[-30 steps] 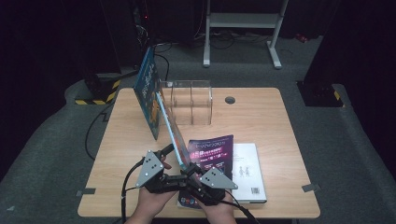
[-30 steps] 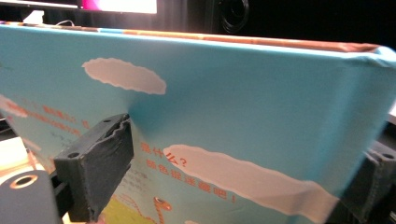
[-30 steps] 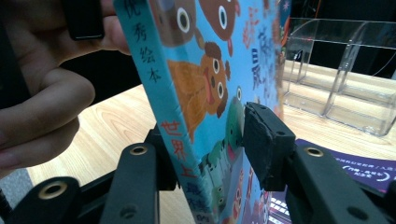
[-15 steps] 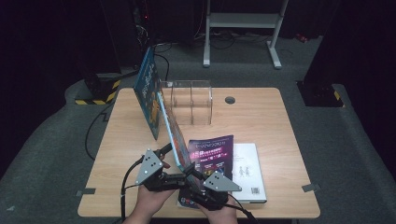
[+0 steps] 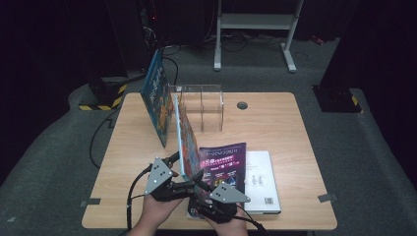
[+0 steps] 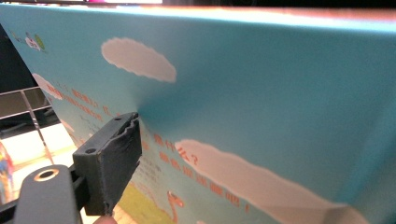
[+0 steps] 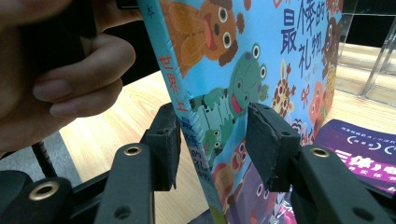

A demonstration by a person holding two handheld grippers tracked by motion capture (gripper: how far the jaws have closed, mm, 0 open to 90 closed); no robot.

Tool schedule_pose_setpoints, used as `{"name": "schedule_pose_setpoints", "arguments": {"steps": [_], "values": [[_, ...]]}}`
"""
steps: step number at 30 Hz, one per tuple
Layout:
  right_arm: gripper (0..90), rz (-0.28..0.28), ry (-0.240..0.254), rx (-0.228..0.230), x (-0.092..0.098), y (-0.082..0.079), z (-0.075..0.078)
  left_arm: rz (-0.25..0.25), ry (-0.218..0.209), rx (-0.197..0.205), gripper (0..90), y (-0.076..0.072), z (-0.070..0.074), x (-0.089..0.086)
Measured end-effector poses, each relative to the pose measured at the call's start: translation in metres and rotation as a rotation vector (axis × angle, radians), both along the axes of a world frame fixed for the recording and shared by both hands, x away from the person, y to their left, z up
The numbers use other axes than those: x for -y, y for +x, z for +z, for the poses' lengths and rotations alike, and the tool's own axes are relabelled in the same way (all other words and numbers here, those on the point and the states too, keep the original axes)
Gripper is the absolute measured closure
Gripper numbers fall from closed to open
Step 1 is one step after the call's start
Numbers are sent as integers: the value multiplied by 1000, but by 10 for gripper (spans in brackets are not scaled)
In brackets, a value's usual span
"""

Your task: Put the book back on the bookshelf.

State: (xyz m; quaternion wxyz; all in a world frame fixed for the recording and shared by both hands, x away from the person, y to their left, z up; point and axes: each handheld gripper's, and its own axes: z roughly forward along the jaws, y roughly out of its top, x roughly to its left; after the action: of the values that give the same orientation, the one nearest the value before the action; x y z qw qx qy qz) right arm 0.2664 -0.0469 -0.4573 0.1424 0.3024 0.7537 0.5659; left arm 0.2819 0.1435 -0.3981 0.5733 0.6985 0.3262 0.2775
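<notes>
Wood tabletop [image 5: 275, 123] in a dark room, clear acrylic rack [image 5: 201, 105] at the back with one blue book [image 5: 156, 98] already leaning on its left side. Working item is the picture book [image 5: 187, 137]: up on edge, tilted, near corner at the front between both hands, far end pointing at the rack, just left of the purple book [image 5: 223, 162] that lies on the white book [image 5: 260, 182]. Change over the last second is small: both hands and the book's lean look the same in the high view, but the left gripper [image 5: 172, 161] has just been closing with the book between its fingers [image 6: 114, 158]; the visible pad now bears on the sky-blue back cover and dimples it, so I read it as clamped. Right gripper [image 5: 197, 178] straddles the spine, fingers apart, pads not visibly pressing. My read: left side now carries the book, right is only steadying, so the lift towards a rack slot can probably start. Risk: thin cover flexing under a one-sided grip.
</notes>
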Motion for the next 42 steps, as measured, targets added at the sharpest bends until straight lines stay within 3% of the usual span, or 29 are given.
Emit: {"name": "schedule_pose_setpoints", "arguments": {"steps": [8, 17, 24, 31, 36, 42], "values": [[548, -3, 1, 4, 1, -1, 0, 41, 28, 9, 163, -2, -4, 8], [554, 27, -31, 24, -5, 2, 0, 27, 44, 10, 221, -1, -6, 3], [546, 18, -69, 55, 14, -7, 2, 13, 72, 8, 240, -2, -10, 8], [542, -9, -77, 66, 45, -19, 5, 40, 72, 18, 232, -2, -12, 9], [537, -95, -81, 81, 75, -15, 9, 59, 89, 33, 240, -5, -14, 12], [534, -278, -102, 118, 124, 3, 2, 67, 108, 32, 254, -6, -17, 15]]}}
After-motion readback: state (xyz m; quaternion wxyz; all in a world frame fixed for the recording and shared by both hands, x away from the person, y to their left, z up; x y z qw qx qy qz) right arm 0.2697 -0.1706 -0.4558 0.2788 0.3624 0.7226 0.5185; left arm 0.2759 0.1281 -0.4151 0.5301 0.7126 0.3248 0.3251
